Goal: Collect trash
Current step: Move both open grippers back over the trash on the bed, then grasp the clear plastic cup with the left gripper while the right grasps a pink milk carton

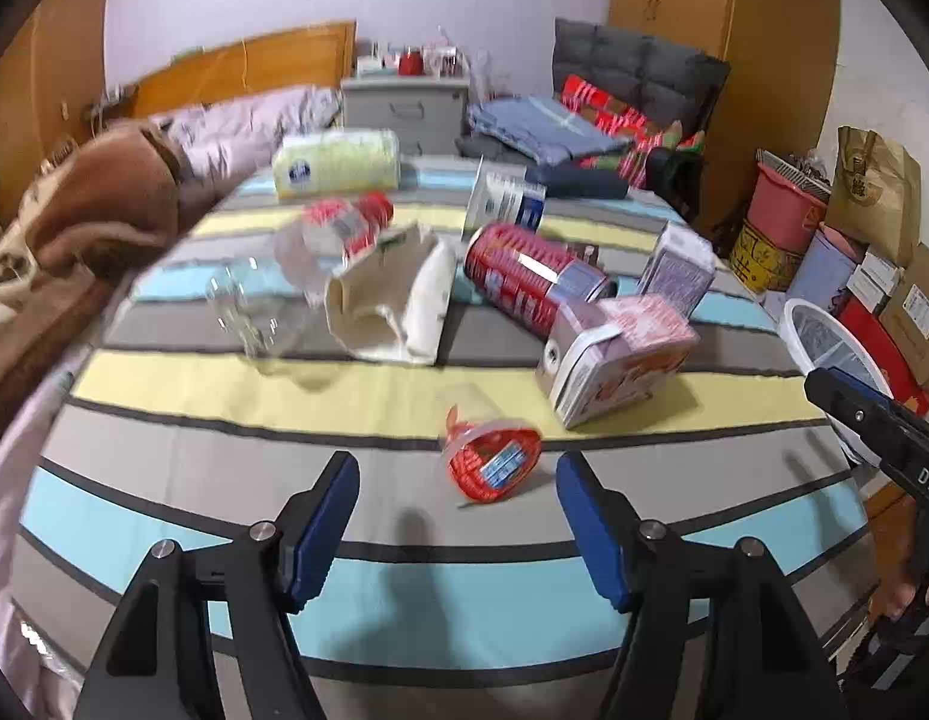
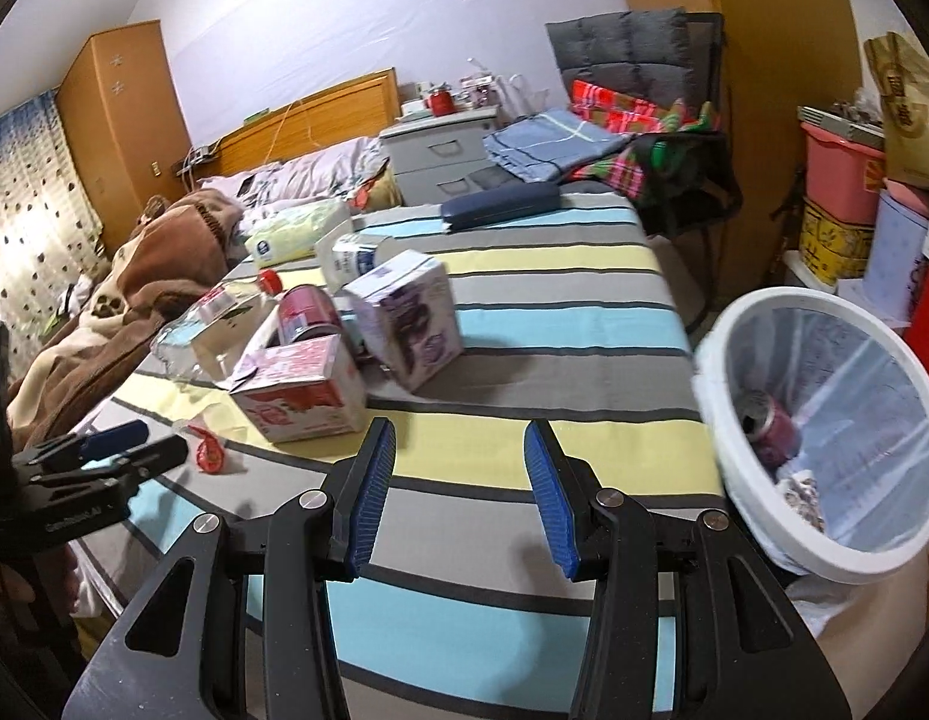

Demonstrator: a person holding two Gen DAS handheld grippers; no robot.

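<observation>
Trash lies on the striped bed cover (image 1: 404,588). A small red wrapper (image 1: 491,459) lies just ahead of my open, empty left gripper (image 1: 455,468); it also shows in the right wrist view (image 2: 209,450). Behind it lie a pink carton (image 1: 614,354), a red can (image 1: 527,273), a purple carton (image 1: 677,267), a cloth bag (image 1: 392,300) and clear plastic bottles (image 1: 338,228). My right gripper (image 2: 458,450) is open and empty over the cover, left of the white trash bin (image 2: 734,324), which holds a can (image 2: 767,426).
A brown blanket (image 1: 104,204) lies at the bed's left. A tissue pack (image 1: 335,162) and a blue-white carton (image 1: 503,198) lie farther back. A nightstand (image 1: 404,108), a chair with folded clothes (image 1: 542,126) and stacked boxes (image 1: 782,216) stand behind and right.
</observation>
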